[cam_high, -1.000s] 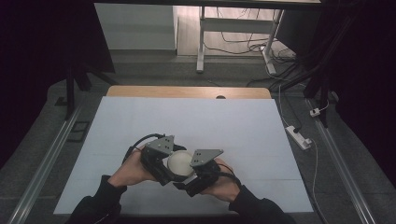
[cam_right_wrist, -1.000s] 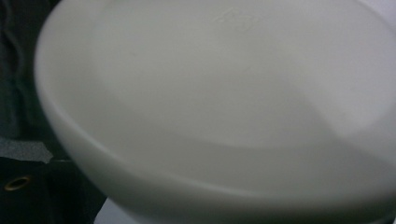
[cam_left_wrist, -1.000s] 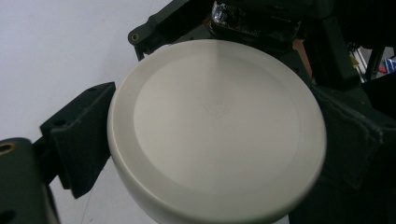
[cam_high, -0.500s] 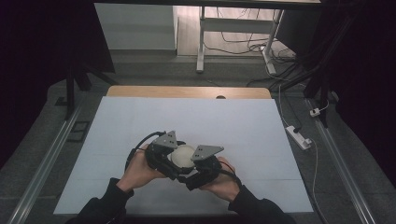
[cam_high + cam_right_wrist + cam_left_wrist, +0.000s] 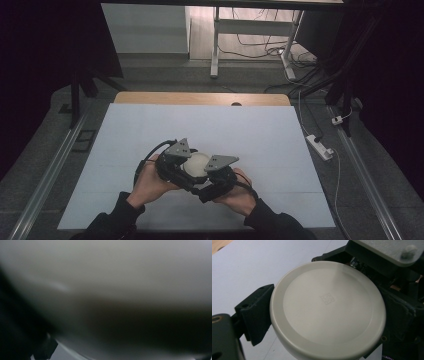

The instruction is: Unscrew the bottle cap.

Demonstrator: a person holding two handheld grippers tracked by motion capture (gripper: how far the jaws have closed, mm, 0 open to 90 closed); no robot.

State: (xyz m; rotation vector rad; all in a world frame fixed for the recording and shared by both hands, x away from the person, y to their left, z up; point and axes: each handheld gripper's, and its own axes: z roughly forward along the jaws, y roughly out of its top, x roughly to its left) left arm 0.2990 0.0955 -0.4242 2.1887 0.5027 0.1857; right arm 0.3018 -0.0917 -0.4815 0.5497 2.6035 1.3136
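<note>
1. Your sleeves (image 5: 117, 212) are dark and long, covering both forearms down to the wrists.
2. Your left tool (image 5: 172, 162) is a black, blocky body topped by a grey three-cornered plate; a black cable (image 5: 145, 157) loops from it.
3. Your right tool (image 5: 217, 175) matches it: black housing, grey three-cornered plate with small dark screw dots.
4. Seen close, that plate carries a pale round-headed screw (image 5: 409, 251).
</note>
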